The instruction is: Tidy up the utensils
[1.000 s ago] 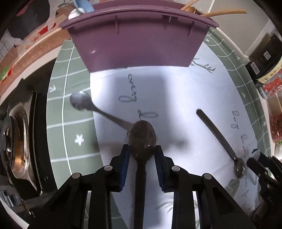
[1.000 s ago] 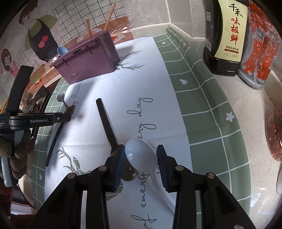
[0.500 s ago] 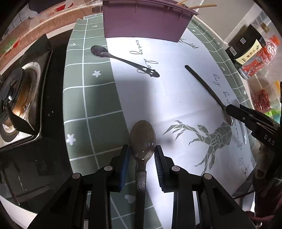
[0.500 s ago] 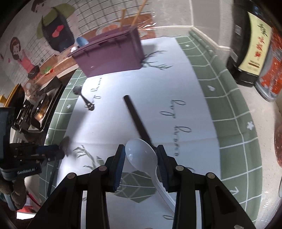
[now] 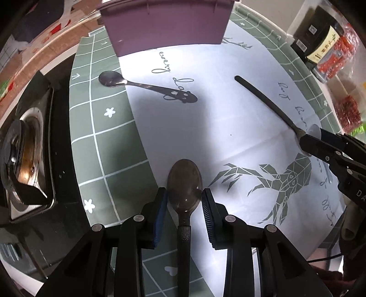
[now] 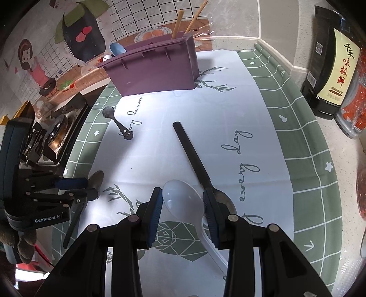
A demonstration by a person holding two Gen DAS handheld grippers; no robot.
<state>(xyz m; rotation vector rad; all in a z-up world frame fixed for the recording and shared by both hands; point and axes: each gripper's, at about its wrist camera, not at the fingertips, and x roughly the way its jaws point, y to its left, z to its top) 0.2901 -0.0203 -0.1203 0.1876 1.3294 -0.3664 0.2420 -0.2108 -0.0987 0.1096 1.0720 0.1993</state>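
My left gripper [image 5: 184,198] is shut on a dark metal spoon [image 5: 184,182], bowl forward, above the near left of the cloth; it also shows in the right wrist view [image 6: 91,186]. My right gripper [image 6: 183,201] is shut on a white plastic spoon [image 6: 181,201] and holds it over the bowl end of a black-handled spoon [image 6: 192,152] lying on the cloth [image 6: 205,128]. A small metal spoon [image 5: 146,88] lies near the purple utensil holder [image 5: 167,25], which stands at the far edge with chopsticks [image 6: 177,21] and a blue spoon [image 6: 116,49] in it.
A gas stove [image 5: 20,146] borders the cloth on the left. A soy sauce bottle [image 6: 331,68] and red packets [image 6: 356,98] stand at the right by the wall corner.
Both grippers moved toward the holder with their spoons still held; the holder and the lying spoons look nearer than half a second ago.
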